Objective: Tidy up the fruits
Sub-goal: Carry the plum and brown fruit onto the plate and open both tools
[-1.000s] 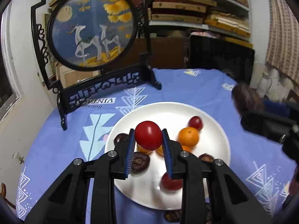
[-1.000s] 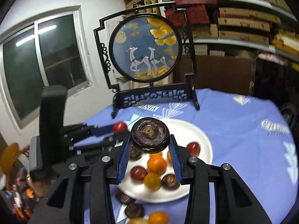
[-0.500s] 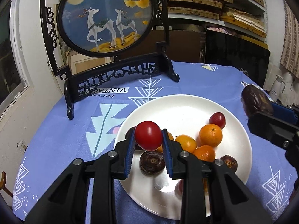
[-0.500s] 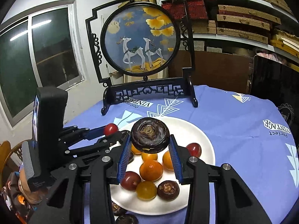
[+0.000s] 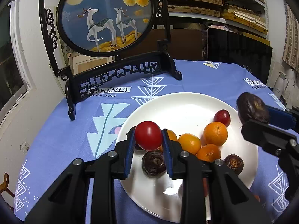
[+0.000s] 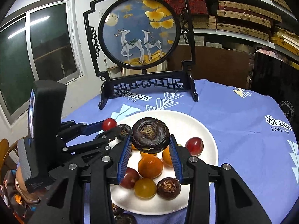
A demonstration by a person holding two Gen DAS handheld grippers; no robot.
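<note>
A white plate (image 5: 179, 106) (image 6: 207, 130) on the blue cloth holds several oranges (image 5: 215, 133), red fruits and dark brown water chestnuts (image 5: 153, 163). My left gripper (image 5: 148, 138) is shut on a red fruit (image 5: 148, 135) above the plate's left rim; it also shows in the right wrist view (image 6: 109, 124). My right gripper (image 6: 149, 149) is shut on a dark brown water chestnut (image 6: 150, 134) above the plate's fruit pile; this fruit also shows in the left wrist view (image 5: 252, 110) at the plate's right edge.
A round deer picture on a black carved stand (image 5: 119, 69) (image 6: 147, 85) stands behind the plate. Two dark chestnuts (image 6: 123, 218) lie on the cloth by the plate's near rim. A white jug (image 5: 280, 84) stands far right. Shelves and a window line the walls.
Both grippers have moved forward over the plate, each still holding its fruit. The plate and the picture stand appear nearer and larger.
</note>
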